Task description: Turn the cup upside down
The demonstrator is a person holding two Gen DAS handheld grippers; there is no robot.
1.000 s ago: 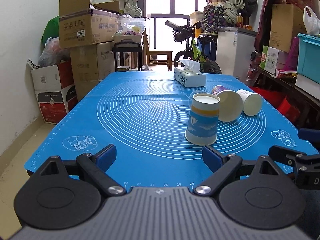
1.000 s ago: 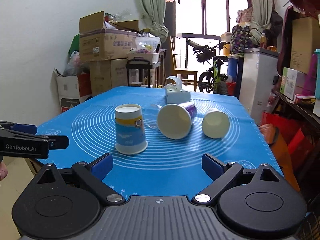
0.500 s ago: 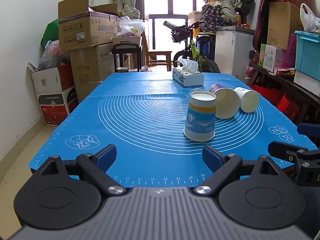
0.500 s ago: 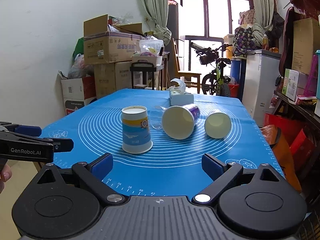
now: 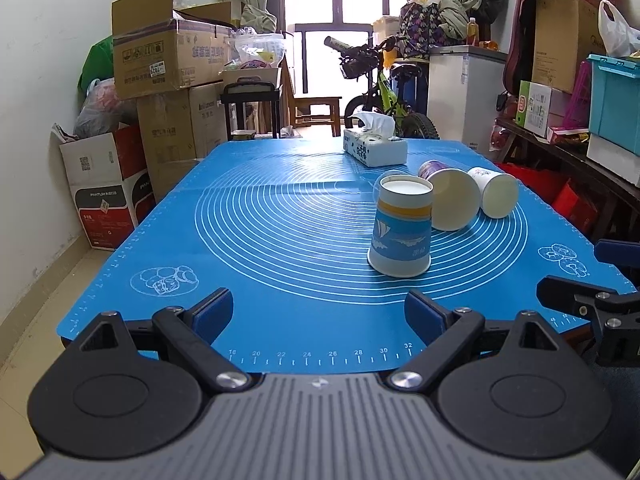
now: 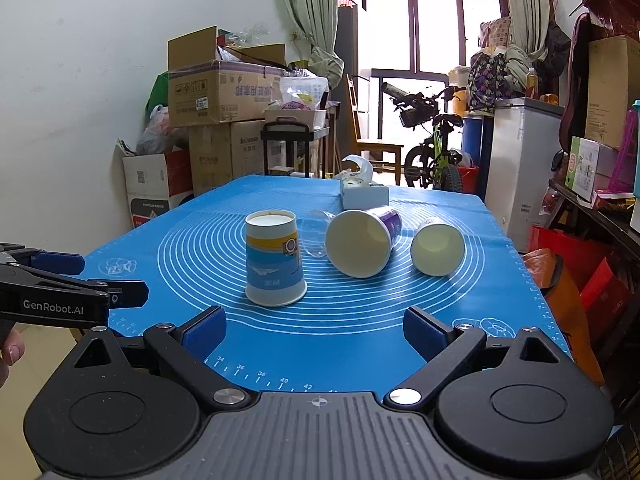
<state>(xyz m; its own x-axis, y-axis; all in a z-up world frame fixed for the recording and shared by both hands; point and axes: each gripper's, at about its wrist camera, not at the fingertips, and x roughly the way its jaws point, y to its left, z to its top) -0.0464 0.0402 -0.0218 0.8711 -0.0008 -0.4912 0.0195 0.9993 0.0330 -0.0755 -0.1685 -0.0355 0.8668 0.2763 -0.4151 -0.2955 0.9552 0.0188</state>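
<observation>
Cup (image 5: 401,232) is seen mouth-down on the bench (image 5: 280,240), apparently flipped, so both tools, left (image 5: 319,315) and right (image 6: 315,330), are held back, wide open, empty.

- Daylight pours in through the window (image 6: 416,64) at the back, which is blown out to pure white in both views.
- The blue mat (image 5: 304,240) is evenly lit, with a soft sheen toward its far end.
- The cups only throw faint, soft shadows.
- Heavy fisheye bending shows: walls and boxes curve at the edges, and the corners go black.
- Focus is pretty sharp throughout, with no motion blur.
</observation>
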